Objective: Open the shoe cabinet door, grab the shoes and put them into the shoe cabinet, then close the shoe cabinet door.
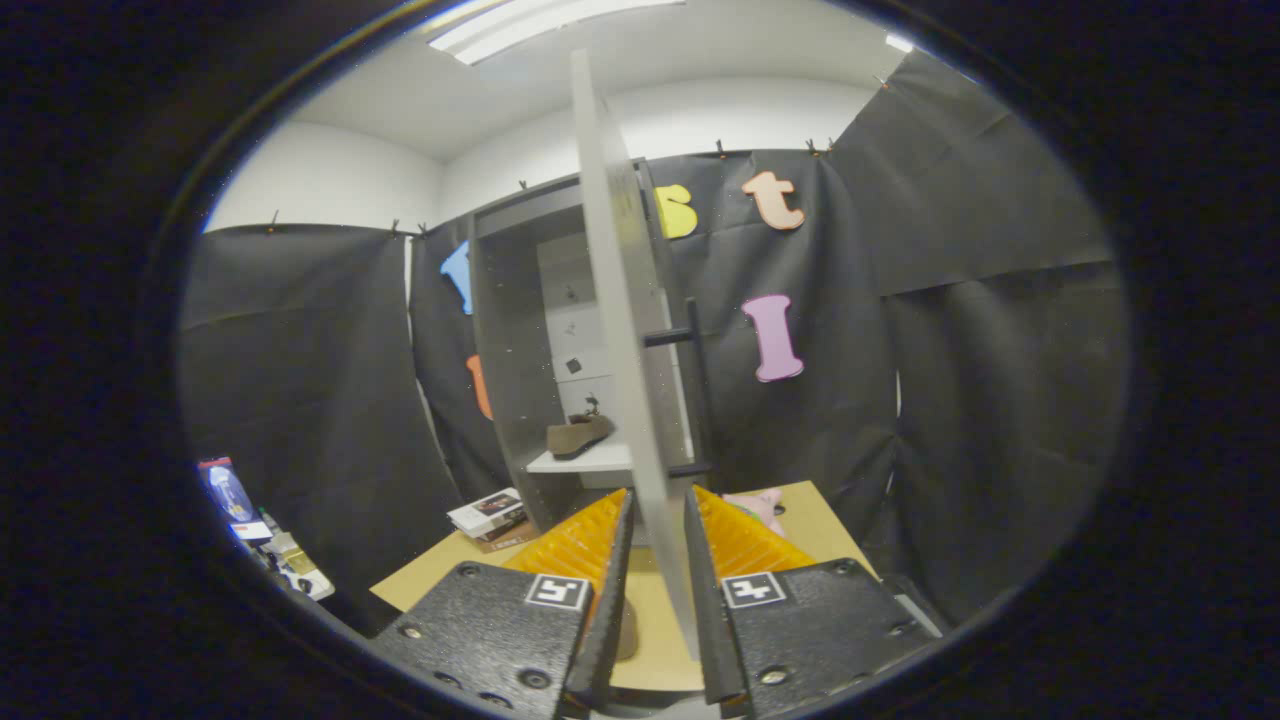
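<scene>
Your tool point(658, 515) straddles the open door's point(625, 330) edge, fingers slightly apart; whether they press it is unclear. Shoe point(578, 436) sits shelved beyond.

A ceiling light strip point(540, 22) glares white overhead, leaving the cabinet interior point(520, 340) dim. Fisheye distortion bows straight lines; the picture stays fairly sharp throughout.
</scene>
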The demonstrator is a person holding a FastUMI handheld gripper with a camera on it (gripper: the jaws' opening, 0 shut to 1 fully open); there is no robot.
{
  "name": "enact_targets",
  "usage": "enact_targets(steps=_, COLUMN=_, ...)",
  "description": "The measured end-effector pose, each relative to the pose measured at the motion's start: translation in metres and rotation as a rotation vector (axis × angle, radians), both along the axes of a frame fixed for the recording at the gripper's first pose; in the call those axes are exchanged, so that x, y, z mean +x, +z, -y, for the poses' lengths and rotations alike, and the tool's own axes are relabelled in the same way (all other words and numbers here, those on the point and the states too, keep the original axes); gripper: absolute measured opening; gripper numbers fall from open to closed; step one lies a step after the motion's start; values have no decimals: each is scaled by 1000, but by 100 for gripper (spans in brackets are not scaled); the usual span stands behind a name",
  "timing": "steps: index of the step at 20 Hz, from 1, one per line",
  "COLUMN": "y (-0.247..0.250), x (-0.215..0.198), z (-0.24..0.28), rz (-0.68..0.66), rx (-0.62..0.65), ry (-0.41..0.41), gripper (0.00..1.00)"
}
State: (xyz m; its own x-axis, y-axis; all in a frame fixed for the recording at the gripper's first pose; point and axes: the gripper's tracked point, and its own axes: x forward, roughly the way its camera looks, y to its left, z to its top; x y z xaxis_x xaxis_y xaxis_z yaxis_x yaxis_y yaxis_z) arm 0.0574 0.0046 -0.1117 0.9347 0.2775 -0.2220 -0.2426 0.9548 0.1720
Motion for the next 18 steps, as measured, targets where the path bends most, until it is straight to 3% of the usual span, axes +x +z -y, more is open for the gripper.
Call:
enact_targets(steps=2, y=-20, x=-3, z=2, rz=15, rx=-45, ry=-51, gripper=75)
enact_targets(steps=4, y=-30, x=-6, z=-16, rz=52, rx=-44, ry=-52, gripper=100)
enact_targets(steps=8, y=-87, x=-12, z=-61, rz=-7, rx=-56, ry=3, gripper=99)
enact_targets(steps=18, y=-236, x=28, z=-139, rz=-184, rx=-192, ry=89, gripper=99)
